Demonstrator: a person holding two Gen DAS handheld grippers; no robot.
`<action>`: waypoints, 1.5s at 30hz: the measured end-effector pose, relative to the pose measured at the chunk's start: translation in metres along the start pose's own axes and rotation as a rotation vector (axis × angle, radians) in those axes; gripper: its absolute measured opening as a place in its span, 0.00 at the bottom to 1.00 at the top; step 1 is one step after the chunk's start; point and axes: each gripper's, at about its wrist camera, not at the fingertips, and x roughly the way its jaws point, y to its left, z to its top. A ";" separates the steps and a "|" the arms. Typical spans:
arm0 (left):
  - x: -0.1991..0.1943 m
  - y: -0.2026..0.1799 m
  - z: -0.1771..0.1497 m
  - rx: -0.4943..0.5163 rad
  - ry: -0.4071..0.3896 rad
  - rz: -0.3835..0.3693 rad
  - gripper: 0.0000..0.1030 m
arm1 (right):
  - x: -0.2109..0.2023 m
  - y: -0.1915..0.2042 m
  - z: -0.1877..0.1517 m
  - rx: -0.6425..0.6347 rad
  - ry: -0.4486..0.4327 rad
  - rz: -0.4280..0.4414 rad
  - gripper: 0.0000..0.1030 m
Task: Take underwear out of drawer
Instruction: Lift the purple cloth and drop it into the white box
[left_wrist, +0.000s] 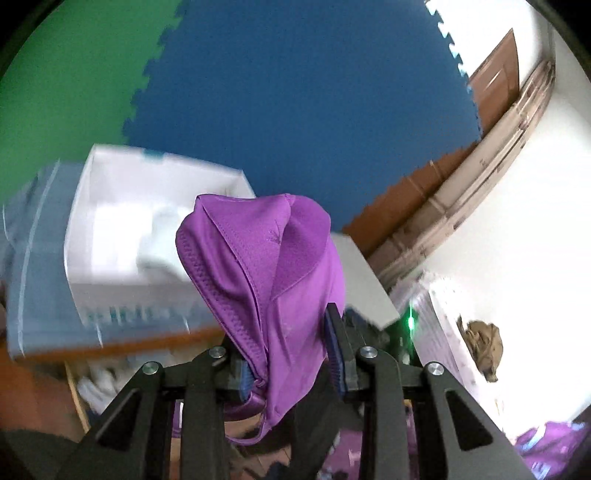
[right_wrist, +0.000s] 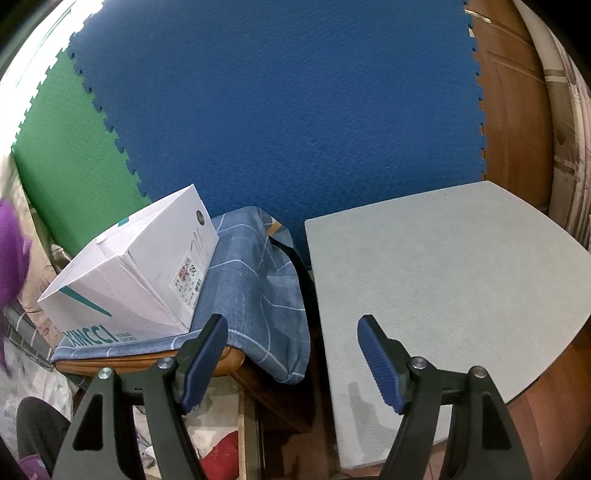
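Left wrist view: your left gripper (left_wrist: 291, 354) has its jaws pinched on the purple underwear (left_wrist: 266, 266) — the cloth bunches up and drapes over the fingers, lifted in front of the blue mat (left_wrist: 303, 103). Behind it sits an open white box (left_wrist: 147, 236), blurred. Over on your right gripper (right_wrist: 291, 363), the jaws are spread wide with nothing between them, hovering near the grey table (right_wrist: 443, 280) — the box (right_wrist: 133, 273) rests on a blue checked cloth (right_wrist: 258, 295) to the left, and the underwear (right_wrist: 11, 251) shows at the left edge.
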 end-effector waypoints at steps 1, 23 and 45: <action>0.000 -0.001 0.013 0.018 -0.018 0.023 0.28 | 0.000 0.000 0.000 0.001 -0.001 0.002 0.73; 0.122 0.146 0.105 -0.046 0.111 0.436 0.35 | 0.000 -0.003 0.001 0.007 0.000 0.019 0.73; -0.003 0.106 -0.003 0.184 -0.163 0.591 0.99 | 0.010 0.045 -0.012 -0.224 0.137 0.204 0.73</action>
